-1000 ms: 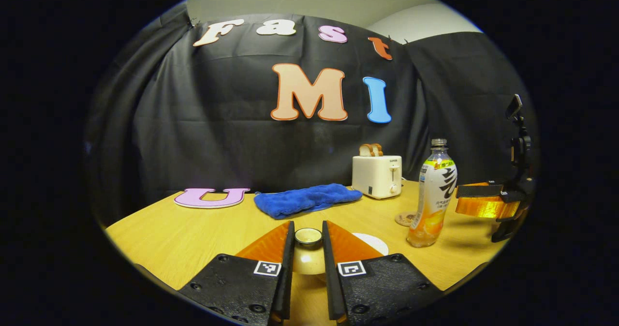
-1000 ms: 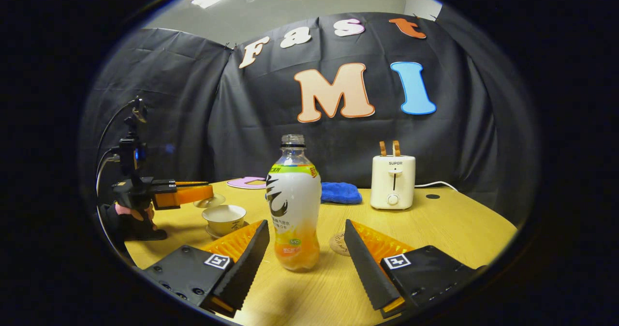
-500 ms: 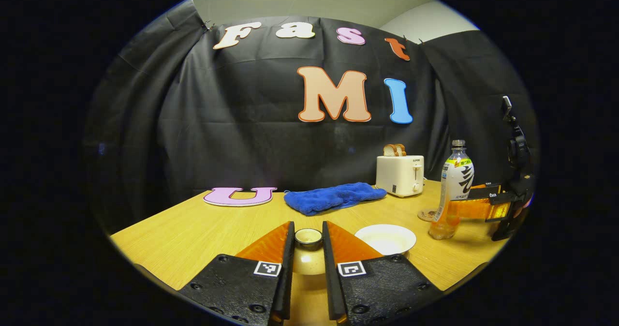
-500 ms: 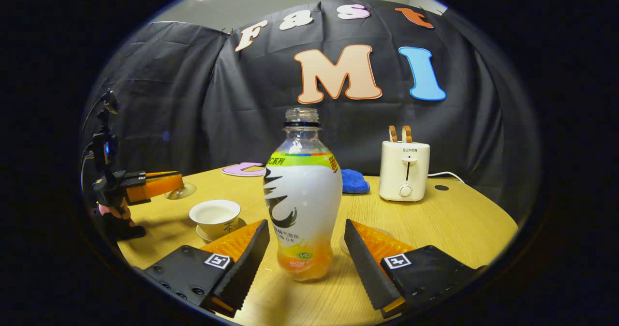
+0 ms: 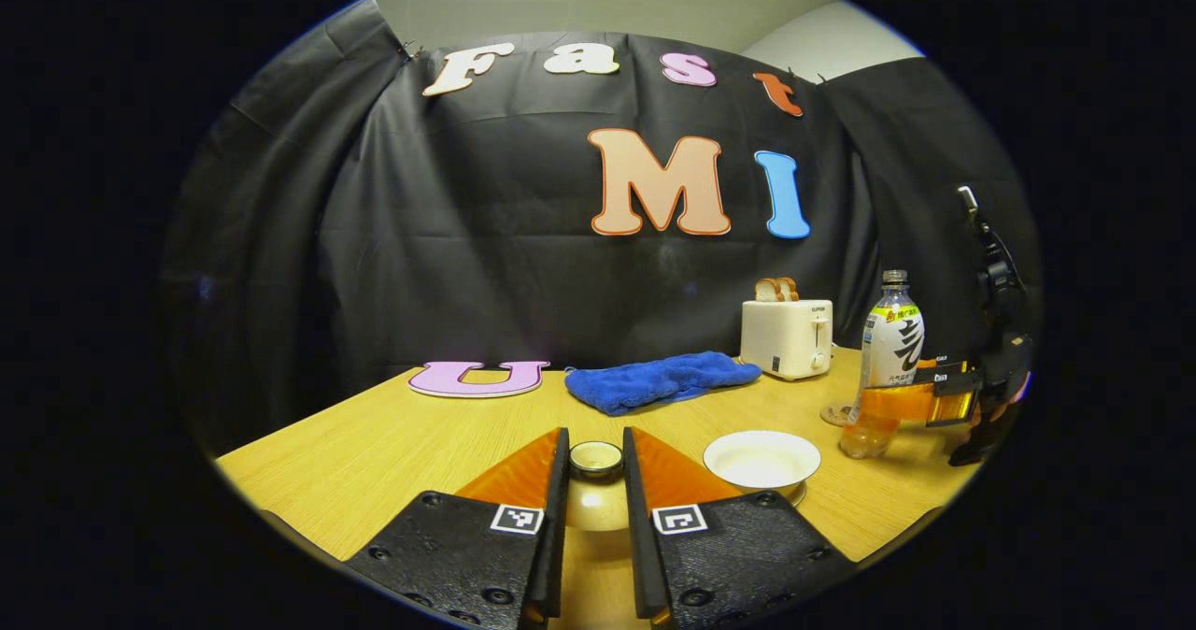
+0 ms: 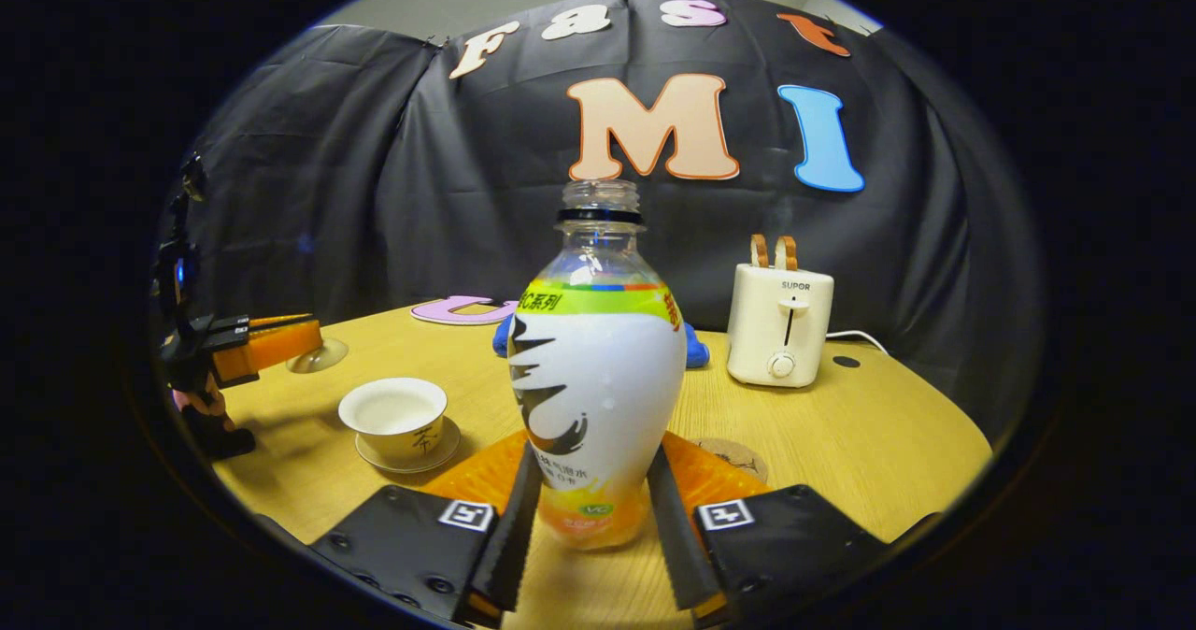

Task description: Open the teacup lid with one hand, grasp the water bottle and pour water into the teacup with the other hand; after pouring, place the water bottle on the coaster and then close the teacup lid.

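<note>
Right gripper (image 6: pixel 587 527) clamped on the water bottle (image 6: pixel 598 368), both fingers pressed against its lower body, one each side; bottle upright, uncapped, base on or just at the wooden table (image 6: pixel 869 443), can't tell if lifted. In the left gripper view the same bottle (image 5: pixel 888 350) stands at far right with the right gripper (image 5: pixel 920 404) across its lower part. Left gripper (image 5: pixel 594 499) closed on the teacup lid (image 5: pixel 595 494), fingers pinching the knob, lid held in the air above the table. In the right gripper view the left gripper (image 6: pixel 271 345) sits at far left with the lid (image 6: pixel 318 357) under its tips, and fingers of the hand (image 6: pixel 192 401) holding it show below. Teacup (image 6: pixel 392 410) open, on its saucer (image 6: pixel 406 457), left of the bottle and near it; inside looks pale, liquid level unclear. Coaster (image 6: pixel 733 457) lies flat just right of the bottle, behind the right finger. Further back: white toaster (image 6: pixel 780 326) with two bread slices (image 6: pixel 774 250) sticking up, blue towel (image 5: pixel 659 379) lying near the cloth wall.
</note>
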`<state>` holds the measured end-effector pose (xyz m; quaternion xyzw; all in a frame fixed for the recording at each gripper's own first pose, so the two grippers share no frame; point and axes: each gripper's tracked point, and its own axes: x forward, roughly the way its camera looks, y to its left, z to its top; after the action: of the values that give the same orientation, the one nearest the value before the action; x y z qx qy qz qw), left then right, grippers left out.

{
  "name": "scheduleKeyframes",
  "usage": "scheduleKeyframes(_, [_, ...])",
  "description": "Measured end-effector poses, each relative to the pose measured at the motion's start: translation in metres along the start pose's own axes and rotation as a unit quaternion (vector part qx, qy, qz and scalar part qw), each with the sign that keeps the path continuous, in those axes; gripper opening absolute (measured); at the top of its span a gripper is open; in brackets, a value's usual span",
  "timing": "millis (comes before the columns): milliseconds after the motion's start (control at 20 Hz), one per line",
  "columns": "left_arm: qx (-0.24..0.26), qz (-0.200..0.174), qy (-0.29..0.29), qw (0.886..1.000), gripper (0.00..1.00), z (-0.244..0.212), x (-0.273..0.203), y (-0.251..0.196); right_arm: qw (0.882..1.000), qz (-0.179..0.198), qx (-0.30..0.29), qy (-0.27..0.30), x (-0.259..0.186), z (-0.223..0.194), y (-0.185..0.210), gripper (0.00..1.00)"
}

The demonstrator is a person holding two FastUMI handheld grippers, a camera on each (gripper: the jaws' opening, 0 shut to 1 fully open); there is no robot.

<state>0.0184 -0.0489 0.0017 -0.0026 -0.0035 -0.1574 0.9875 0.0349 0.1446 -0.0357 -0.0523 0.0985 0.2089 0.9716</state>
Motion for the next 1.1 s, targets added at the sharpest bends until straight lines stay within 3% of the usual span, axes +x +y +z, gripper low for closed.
scheduleKeyframes(100, [0.000,0.001,0.001,1.000,0.28,0.000,-0.001,0.002,0.999,-0.022,-0.029,0.001,-0.001,0.002,-0.005,0.63])
scheduleKeyframes(250, [0.000,0.007,0.002,1.000,0.28,0.000,0.000,0.009,0.994,-0.049,-0.096,0.001,-0.006,0.015,-0.010,0.64])
scheduleKeyframes(450, [0.001,0.025,0.002,1.000,0.28,0.001,0.001,0.026,0.964,-0.108,-0.241,-0.003,-0.011,0.037,-0.026,0.64])
scheduleKeyframes(800, [0.001,0.056,0.002,0.998,0.28,0.000,-0.001,0.052,0.888,-0.138,-0.438,-0.027,0.004,0.064,-0.003,0.62])
scheduleKeyframes(1100, [0.001,0.056,0.001,0.998,0.28,-0.001,-0.001,0.053,0.803,-0.150,-0.573,-0.061,0.009,0.075,0.017,0.63])
